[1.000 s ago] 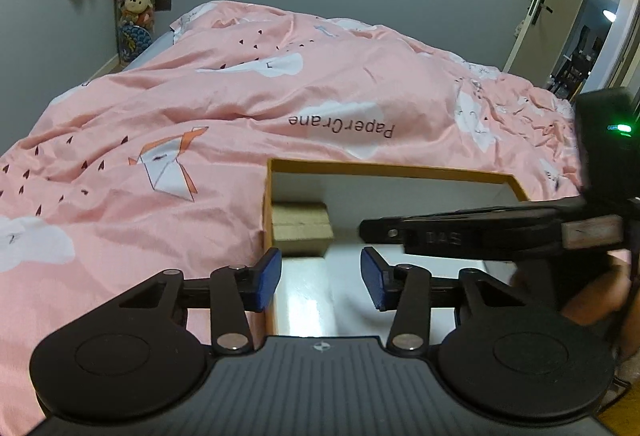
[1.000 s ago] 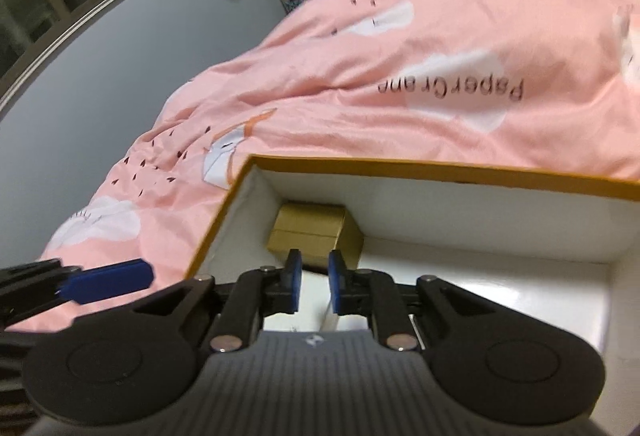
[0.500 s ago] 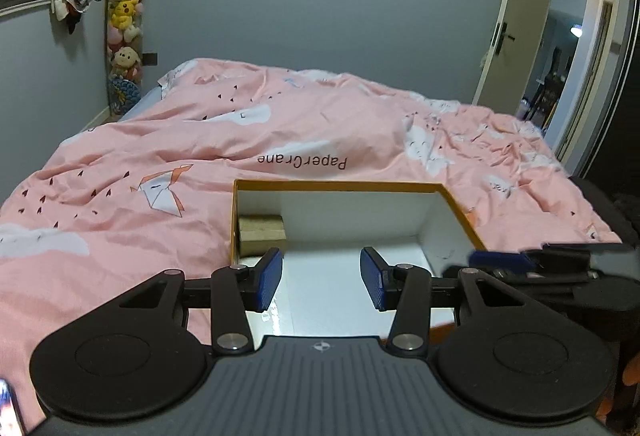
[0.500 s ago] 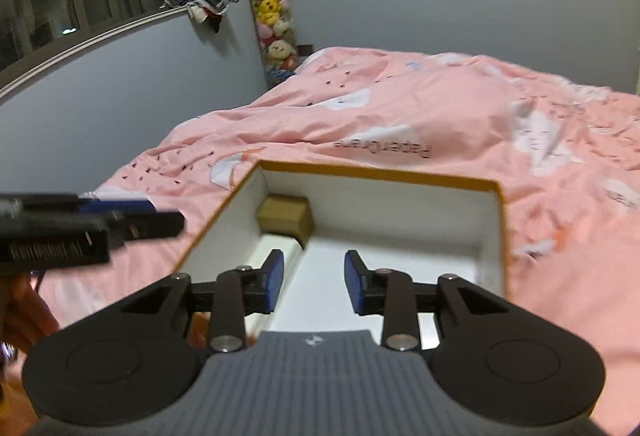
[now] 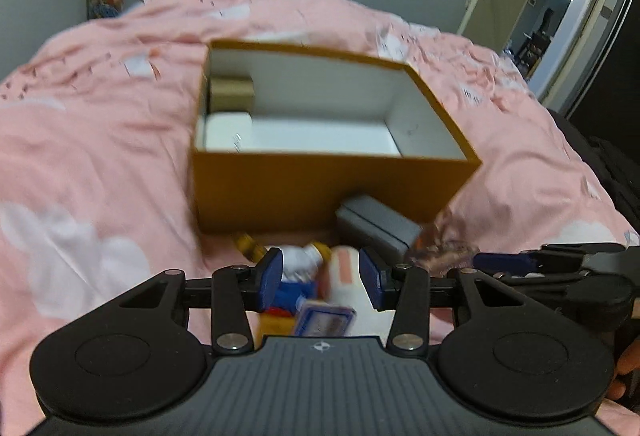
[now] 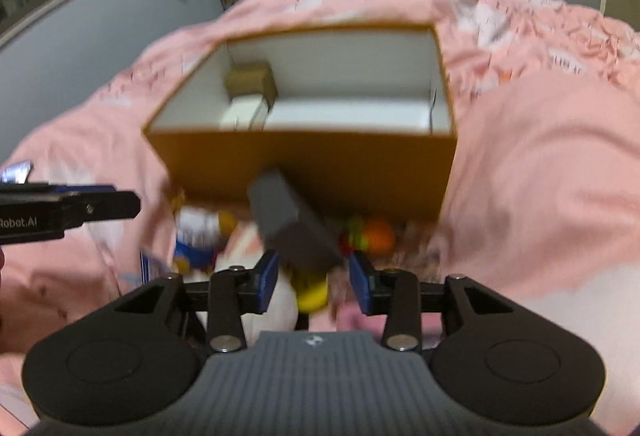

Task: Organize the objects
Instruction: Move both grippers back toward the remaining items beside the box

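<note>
While both views are blurred, I see my left tool (image 5: 320, 278) with its blue pads apart and closing, nothing pinched; a heap of small items (image 5: 304, 276) lies on the bed below it. My right tool (image 6: 313, 276) has its pads apart and opening, gripping nothing; a dark grey box (image 6: 292, 220) leans against the near wall of the orange box, just beyond those pads. The orange box (image 5: 320, 188) stands open on the pink duvet (image 5: 100, 156), white inside, with a small tan carton (image 5: 232, 92) in its far left corner and a white block (image 5: 228, 130) just in front of that. An orange-coloured round item (image 6: 378, 234) lies near the box's base.
</note>
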{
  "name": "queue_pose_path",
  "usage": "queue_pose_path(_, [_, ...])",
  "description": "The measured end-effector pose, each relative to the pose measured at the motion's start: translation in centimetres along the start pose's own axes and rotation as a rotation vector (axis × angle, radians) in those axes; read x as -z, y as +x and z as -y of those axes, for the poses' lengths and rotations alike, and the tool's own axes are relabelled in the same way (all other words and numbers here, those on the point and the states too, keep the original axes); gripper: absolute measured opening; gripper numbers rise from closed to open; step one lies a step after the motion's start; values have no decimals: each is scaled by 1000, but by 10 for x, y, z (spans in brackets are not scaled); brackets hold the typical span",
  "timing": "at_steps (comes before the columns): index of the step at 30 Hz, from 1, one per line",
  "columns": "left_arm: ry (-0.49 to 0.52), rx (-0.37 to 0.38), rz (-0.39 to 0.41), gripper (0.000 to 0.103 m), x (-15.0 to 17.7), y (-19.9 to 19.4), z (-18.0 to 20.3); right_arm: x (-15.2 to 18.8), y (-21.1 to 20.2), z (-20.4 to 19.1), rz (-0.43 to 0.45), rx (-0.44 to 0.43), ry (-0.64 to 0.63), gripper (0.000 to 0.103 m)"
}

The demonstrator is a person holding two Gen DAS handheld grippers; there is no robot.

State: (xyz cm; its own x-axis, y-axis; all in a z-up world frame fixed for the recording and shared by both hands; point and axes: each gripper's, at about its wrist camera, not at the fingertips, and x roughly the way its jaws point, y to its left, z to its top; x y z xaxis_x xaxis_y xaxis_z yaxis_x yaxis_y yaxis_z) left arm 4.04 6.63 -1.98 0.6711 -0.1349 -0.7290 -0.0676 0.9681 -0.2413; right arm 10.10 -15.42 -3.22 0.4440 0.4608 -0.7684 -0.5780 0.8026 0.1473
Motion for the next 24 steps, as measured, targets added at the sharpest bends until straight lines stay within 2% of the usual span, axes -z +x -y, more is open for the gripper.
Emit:
queue_pose_path(2, [29, 5, -14, 52, 2, 2, 6, 3, 1, -5, -14, 5, -24, 45])
queue_pose_path(4, [58, -10, -27, 52, 4, 5, 12, 5, 0, -7, -17, 17, -41, 50])
queue_pose_path(8, [91, -43, -40, 52, 10, 4, 16, 5, 3, -4, -41, 33, -30, 53])
queue_pose_path(10, [168, -83, 1, 52, 10, -2, 17, 5, 5, -3, -44, 28, -28, 54])
queue_pose_path(13, [349, -185, 95, 52, 14, -19, 20, 4, 4, -6, -42, 28, -43, 58])
queue_pose_path(17, [505, -232, 190, 52, 14, -44, -2, 4, 3, -10, -34, 42, -57, 58])
queue_pose_path(21, [688, -398, 223, 52, 18, -54, -31, 2, -3, -7, -14, 75, -36, 58])
queue_pose_path(24, [683, -411, 175, 52, 18, -58, -56, 0, -10, 3, 16, 112, 10, 58])
